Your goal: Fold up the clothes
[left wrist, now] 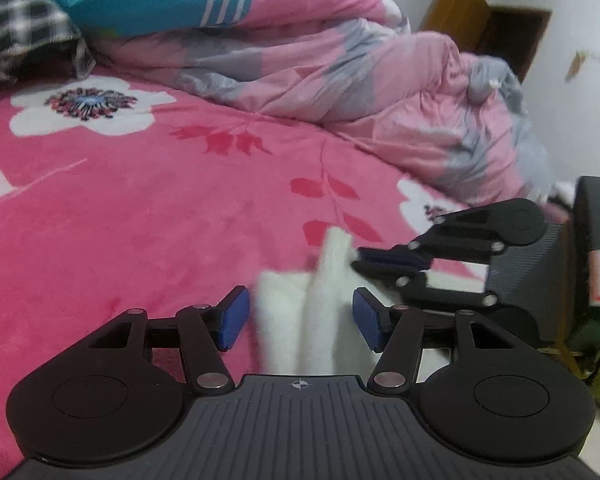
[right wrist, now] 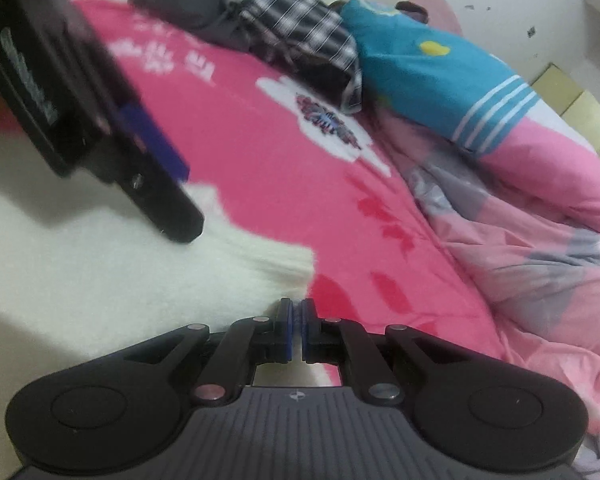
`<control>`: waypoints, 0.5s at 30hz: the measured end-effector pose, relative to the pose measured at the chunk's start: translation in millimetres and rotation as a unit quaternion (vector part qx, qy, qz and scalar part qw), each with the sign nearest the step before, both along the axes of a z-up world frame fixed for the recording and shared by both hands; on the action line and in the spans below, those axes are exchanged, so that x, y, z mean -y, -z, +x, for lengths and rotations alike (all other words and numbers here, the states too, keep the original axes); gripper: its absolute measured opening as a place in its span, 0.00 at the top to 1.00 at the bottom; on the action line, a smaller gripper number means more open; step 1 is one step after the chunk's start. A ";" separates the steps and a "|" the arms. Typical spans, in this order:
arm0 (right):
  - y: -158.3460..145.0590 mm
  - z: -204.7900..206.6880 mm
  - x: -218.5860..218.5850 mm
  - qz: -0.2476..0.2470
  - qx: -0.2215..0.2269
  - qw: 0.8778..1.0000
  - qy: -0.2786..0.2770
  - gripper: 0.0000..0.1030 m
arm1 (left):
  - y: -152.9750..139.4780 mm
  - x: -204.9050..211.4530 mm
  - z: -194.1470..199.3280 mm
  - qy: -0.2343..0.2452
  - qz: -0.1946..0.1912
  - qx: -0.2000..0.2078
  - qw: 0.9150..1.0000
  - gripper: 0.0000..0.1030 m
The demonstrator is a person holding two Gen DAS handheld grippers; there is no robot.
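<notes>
A white garment [left wrist: 296,320] lies on the near edge of a bed covered with a pink sheet [left wrist: 140,200] that has white flowers and red leaves printed on it. The cloth is fluffy and part of it stands up in a soft ridge.

The left gripper [left wrist: 300,320] hangs just over this garment with its jaws about half open. The raised white fold is between the two blue pads [left wrist: 232,320], but the pads do not press on it.

The right gripper [right wrist: 297,330] is at the right, near edge of the garment, tilted on its side in the left view. Its jaws are closed together, pad against pad. Whether a thin edge of cloth is caught between them, I cannot tell; the white cloth begins just left of the tips.

At the far side of the bed lies a crumpled pink and grey quilt [left wrist: 380,92]. On it rests a teal top [right wrist: 432,72] with white stripes, and left of that a black and white checked shirt [right wrist: 300,28]
</notes>
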State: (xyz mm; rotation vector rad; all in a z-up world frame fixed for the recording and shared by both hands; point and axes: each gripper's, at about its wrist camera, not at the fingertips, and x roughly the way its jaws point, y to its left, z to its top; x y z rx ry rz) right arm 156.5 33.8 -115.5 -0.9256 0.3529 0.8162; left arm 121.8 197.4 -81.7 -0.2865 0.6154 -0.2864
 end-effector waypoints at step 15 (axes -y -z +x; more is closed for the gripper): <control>-90.1 52.8 128.8 0.224 -0.188 0.944 0.154 0.80 | 1.0 0.6 -0.2 -0.001 0.011 -0.003 1.000 0.43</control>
